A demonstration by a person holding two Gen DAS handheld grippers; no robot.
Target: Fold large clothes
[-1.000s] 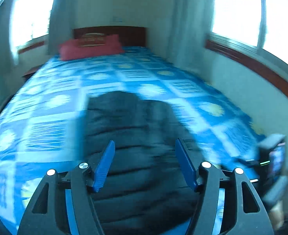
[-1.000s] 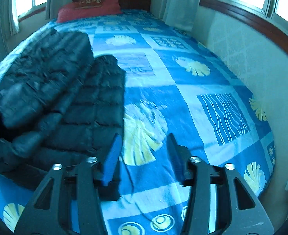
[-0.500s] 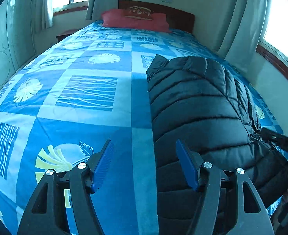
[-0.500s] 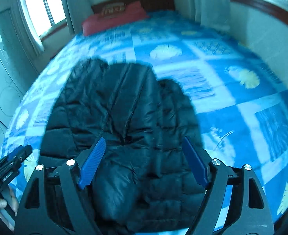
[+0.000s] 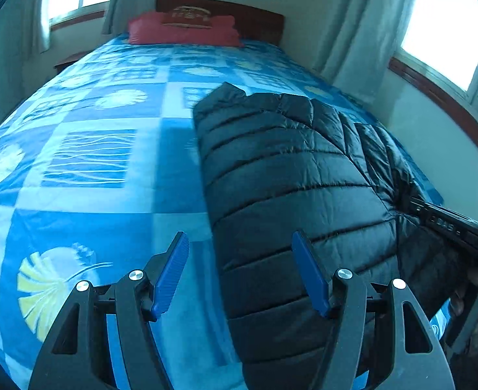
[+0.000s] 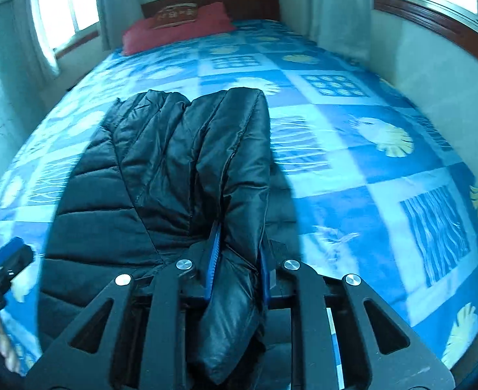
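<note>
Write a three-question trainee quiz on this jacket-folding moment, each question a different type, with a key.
1. True or false: the left gripper is clamped on the jacket.
2. What does the right gripper pinch? A) pillow B) a fold of the jacket C) curtain
3. Fill in: the red pillow lies at the ____ of the bed.

Key: 1 false, it is open; 2 B; 3 head.

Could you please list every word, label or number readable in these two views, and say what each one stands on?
None can be read for certain.
Dark red cushion on the red pillow: pale lettering, too blurred to read.
Right gripper's black body in the left wrist view: small raised markings, too blurred to read.
Black quilted puffer jacket and blue patterned bedspread: no text visible.
</note>
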